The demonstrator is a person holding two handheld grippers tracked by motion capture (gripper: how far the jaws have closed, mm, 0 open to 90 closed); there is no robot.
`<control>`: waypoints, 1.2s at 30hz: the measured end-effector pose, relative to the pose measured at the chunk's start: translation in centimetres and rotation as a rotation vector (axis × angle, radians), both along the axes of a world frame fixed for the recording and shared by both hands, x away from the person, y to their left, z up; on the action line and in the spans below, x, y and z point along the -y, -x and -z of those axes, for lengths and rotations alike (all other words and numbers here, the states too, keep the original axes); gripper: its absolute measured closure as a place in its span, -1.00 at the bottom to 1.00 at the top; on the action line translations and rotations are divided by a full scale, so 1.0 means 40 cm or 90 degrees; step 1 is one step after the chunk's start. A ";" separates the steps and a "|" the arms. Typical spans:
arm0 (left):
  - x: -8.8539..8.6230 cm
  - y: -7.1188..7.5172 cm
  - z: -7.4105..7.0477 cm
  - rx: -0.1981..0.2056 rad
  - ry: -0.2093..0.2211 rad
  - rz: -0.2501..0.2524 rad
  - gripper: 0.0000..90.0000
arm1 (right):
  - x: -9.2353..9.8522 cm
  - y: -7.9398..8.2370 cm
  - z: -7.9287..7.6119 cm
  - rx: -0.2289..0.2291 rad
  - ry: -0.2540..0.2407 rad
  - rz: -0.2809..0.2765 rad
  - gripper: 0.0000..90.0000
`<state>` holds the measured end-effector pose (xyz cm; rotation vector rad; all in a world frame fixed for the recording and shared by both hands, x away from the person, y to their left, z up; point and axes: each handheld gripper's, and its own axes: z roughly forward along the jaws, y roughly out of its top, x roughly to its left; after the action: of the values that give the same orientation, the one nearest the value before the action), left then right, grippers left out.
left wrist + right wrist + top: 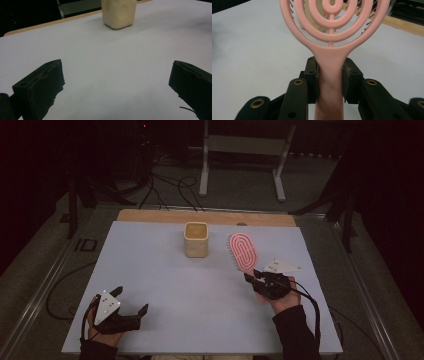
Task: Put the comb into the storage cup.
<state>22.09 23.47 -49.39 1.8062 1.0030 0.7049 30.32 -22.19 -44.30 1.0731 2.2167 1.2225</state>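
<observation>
On the white table point(165, 285), right gripper point(330, 77) clamps an unlabelled pink hairbrush point(332, 37) (jaws on handle).

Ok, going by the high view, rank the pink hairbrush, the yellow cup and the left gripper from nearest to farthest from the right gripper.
1. Pink hairbrush: its handle is clamped in the right gripper.
2. Yellow cup: up and to the left, mid-table.
3. Left gripper: at the near left edge, jaws open.
</observation>
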 end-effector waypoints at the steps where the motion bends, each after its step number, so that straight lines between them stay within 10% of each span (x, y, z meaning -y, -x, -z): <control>1: 0.002 0.000 -0.004 0.002 0.000 0.001 -1.00 | -0.001 0.001 0.001 0.003 0.000 0.002 0.55; 13: 0.027 -0.021 -0.053 -0.004 0.037 -0.011 -1.00 | -0.001 0.003 -0.002 0.015 -0.020 0.015 0.55; 27: 0.157 -0.078 -0.149 0.020 0.023 0.022 -1.00 | 0.003 0.004 -0.020 0.032 -0.046 0.024 0.55; 36: 0.194 -0.121 -0.173 -0.010 0.062 0.041 -1.00 | -0.011 0.004 -0.017 0.032 -0.042 0.014 0.55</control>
<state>26.92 15.70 -42.46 1.7543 0.9685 0.5931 30.16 -21.74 -43.60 1.0776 2.1352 1.3063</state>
